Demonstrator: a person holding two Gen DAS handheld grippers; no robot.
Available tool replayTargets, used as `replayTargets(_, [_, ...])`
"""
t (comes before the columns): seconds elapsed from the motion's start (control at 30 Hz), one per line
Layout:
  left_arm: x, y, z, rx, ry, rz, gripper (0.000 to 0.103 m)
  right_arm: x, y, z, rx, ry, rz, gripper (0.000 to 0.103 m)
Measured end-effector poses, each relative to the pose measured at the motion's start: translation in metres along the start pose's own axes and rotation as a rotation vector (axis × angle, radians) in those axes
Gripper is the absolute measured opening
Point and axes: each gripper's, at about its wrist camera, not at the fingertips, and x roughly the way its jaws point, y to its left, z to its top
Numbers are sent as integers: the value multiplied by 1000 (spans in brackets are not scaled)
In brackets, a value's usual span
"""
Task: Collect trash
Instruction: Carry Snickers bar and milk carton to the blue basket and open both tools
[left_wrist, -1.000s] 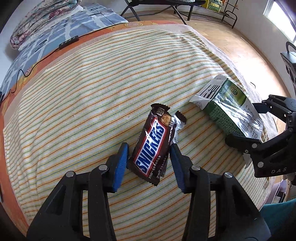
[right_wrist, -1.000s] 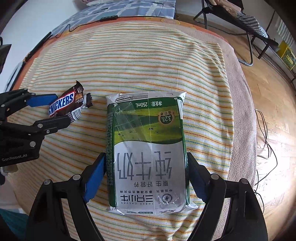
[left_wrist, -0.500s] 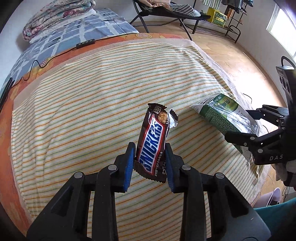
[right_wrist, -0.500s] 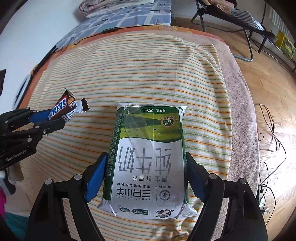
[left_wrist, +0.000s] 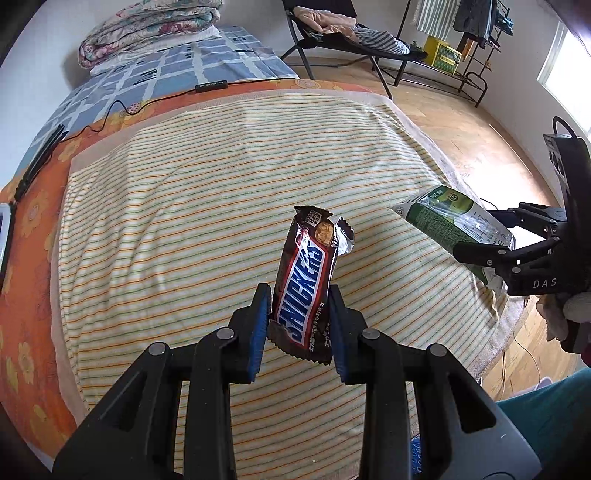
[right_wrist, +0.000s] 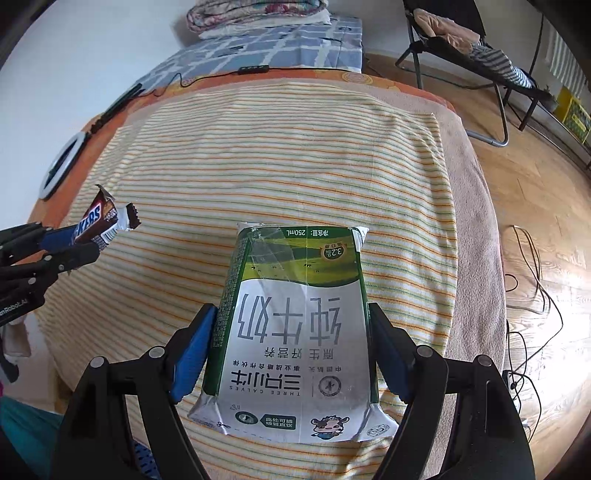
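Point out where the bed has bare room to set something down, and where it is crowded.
The striped blanket is bare across its middle, from the cable and remote down to both tongs. Crowded: its near edge, where the left tongs hold the Snickers wrapper and the right tongs hold the milk carton.

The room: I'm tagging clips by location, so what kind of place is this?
Most likely a bedroom at home: a bed under a striped blanket, a folded quilt at its far end, and a folding chair on the wooden floor.
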Motion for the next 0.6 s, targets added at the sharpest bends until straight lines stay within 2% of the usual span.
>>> replayTargets(0.43, [-81,-8,-64,-18,-80,35,30,-57,42,-39,-45,-64,68,79])
replayTargets(0.6, [-100,-18,-93,-20,-89,40,30,-77,61,-60,-70,-83,98,79])
